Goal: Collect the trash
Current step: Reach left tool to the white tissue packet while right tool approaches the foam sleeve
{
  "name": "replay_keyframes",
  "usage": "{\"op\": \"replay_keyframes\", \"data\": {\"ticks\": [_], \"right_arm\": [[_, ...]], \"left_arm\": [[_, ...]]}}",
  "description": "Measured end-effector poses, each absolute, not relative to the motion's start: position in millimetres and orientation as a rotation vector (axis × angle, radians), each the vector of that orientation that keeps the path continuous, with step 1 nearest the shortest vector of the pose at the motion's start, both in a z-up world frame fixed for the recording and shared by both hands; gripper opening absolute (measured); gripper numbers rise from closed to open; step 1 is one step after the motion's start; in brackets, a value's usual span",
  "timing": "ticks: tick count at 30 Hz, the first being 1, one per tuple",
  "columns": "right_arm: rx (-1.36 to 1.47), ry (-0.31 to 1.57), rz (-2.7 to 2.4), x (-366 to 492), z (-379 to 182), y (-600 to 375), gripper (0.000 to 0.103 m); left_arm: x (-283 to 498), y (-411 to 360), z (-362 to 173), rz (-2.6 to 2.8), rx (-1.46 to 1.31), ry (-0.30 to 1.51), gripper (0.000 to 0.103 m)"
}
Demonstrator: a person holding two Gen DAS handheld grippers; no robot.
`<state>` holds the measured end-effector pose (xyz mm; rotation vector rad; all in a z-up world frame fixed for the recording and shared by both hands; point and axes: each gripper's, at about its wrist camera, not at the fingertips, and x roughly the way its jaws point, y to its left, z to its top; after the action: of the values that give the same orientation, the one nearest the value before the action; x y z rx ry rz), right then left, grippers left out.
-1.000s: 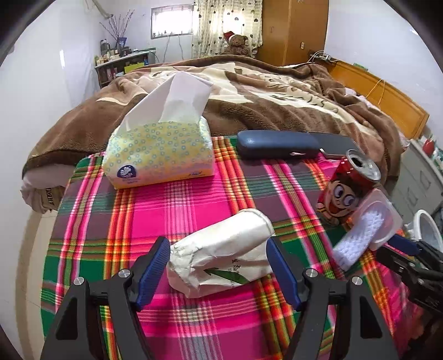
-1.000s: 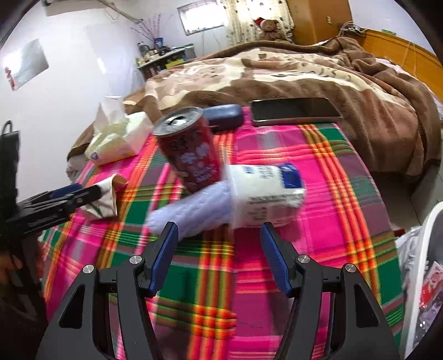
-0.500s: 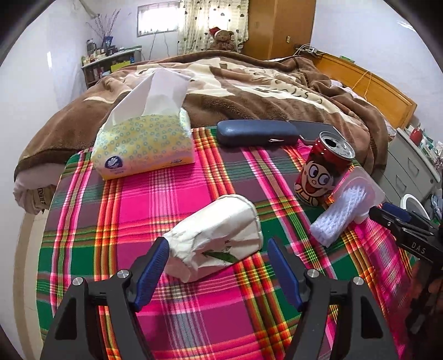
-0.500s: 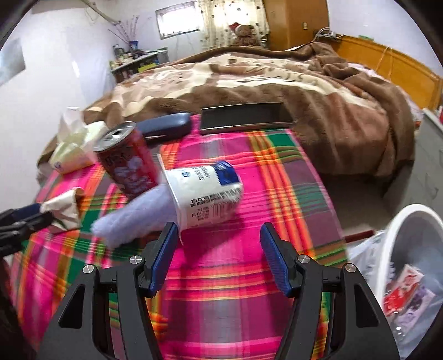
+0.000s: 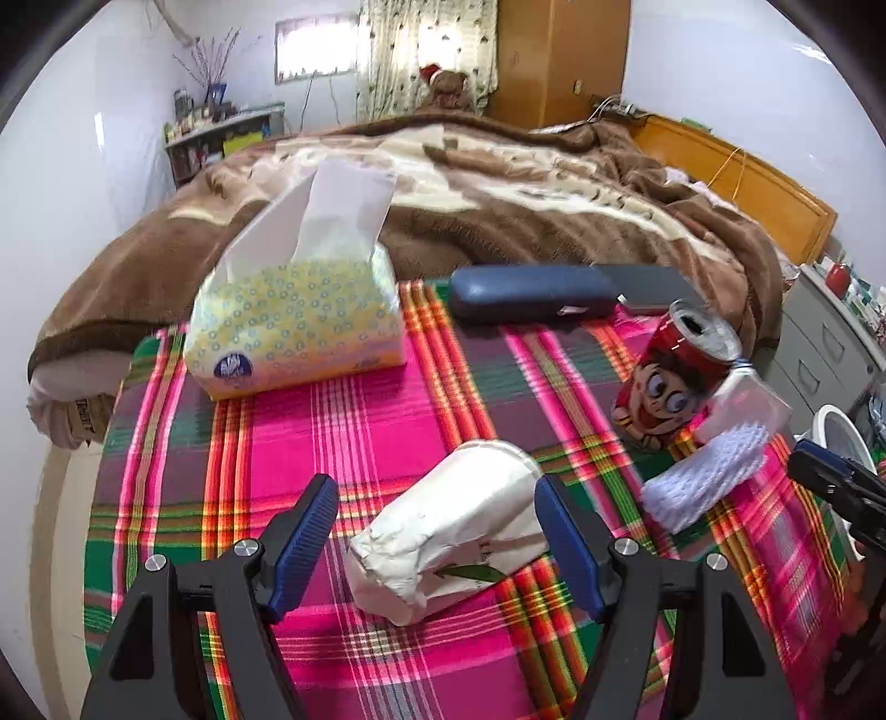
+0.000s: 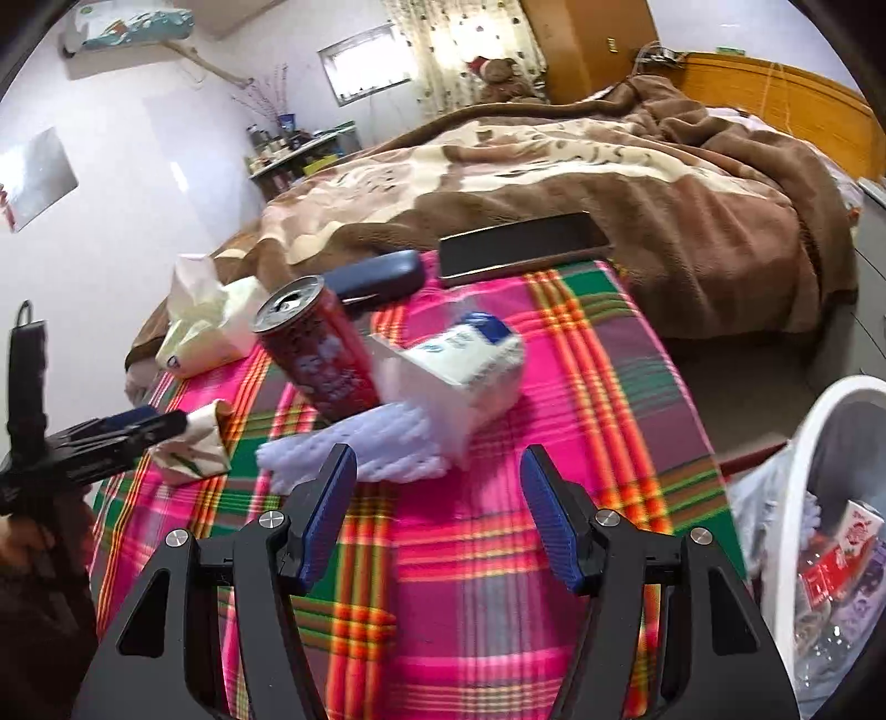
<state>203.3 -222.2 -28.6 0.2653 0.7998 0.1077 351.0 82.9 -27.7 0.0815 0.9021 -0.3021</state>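
Crumpled paper cup (image 5: 451,531) now sits between the wide left gripper (image 5: 437,545) pads, ungrasped; right gripper (image 6: 437,512), equally wide, has backed off the tipped yogurt tub (image 6: 470,371) beside it, nothing binned yet.

Daylight is admitted through the curtained window (image 5: 426,52); the room is evenly lit, shadows soft. Strong fisheye bending and dark corners are noted, with motion blur across the plaid cloth (image 6: 498,581).

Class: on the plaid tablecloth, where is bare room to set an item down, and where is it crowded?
Free: the patch between the tissue pack and crumpled paper cup, and the near edge beside the bin. Crowded: around the red can, yogurt cup and foam sleeve.
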Motion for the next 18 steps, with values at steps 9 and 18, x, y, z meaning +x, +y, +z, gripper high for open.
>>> {"op": "replay_keyframes", "data": {"ticks": [9, 18], "right_arm": [[0.139, 0.791, 0.172, 216, -33, -185, 0.063], [0.194, 0.853, 0.108, 226, -40, -194, 0.063]], "left_arm": [[345, 77, -54, -0.364, 0.094, 0.986, 0.073], [317, 65, -52, -0.489, 0.098, 0.992, 0.073]]}}
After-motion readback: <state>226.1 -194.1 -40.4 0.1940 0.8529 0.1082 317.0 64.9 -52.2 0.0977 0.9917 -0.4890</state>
